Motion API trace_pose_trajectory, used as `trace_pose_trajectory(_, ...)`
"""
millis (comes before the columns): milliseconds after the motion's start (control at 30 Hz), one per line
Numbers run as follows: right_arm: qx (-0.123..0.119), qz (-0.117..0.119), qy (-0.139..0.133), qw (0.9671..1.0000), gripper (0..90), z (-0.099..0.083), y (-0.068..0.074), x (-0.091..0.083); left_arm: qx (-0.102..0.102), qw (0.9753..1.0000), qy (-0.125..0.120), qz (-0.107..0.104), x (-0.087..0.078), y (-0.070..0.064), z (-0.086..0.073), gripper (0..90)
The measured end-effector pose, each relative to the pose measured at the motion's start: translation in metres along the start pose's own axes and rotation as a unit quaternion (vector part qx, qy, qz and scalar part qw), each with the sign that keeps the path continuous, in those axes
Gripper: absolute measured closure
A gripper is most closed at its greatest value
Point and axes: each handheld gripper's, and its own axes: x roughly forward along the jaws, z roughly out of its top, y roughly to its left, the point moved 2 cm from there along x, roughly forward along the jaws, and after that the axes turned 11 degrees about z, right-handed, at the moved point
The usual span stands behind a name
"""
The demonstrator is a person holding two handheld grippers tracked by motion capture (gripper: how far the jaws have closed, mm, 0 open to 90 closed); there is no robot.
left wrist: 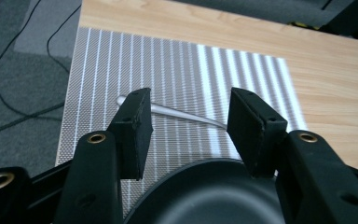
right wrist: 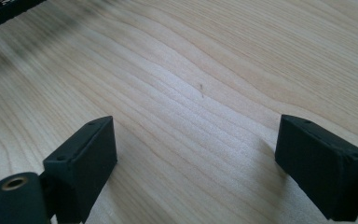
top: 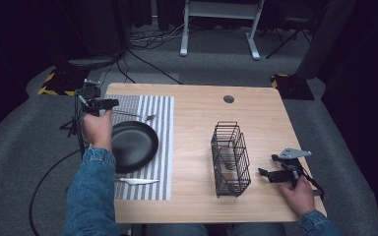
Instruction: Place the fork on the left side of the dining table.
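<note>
Left gripper (left wrist: pixel 189 121) poised, fingers apart, above spoon (left wrist: pixel 168 112).

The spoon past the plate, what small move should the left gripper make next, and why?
Probably lower the left gripper and close. Its fingers stand open astride the spoon handle on the striped mat, above it and not yet gripping.
</note>
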Motion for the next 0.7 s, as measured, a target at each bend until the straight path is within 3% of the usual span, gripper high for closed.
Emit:
trace_pose_trajectory(267, 0.0, 0.0, 0.0, 1.0, 12.7, 0.0, 0.0, 0.0, 0.023, 0.9991, -0.03, -0.018, -0.038, -0.009, -0.006, 49.8)
trace_pose_trajectory(700, 0.0, 0.0, 0.0, 1.0, 12.7, 0.0, 0.0, 0.0, 0.042, 0.9963, -0.065, -0.037, -0.092, -0.007, -0.027, 49.5)
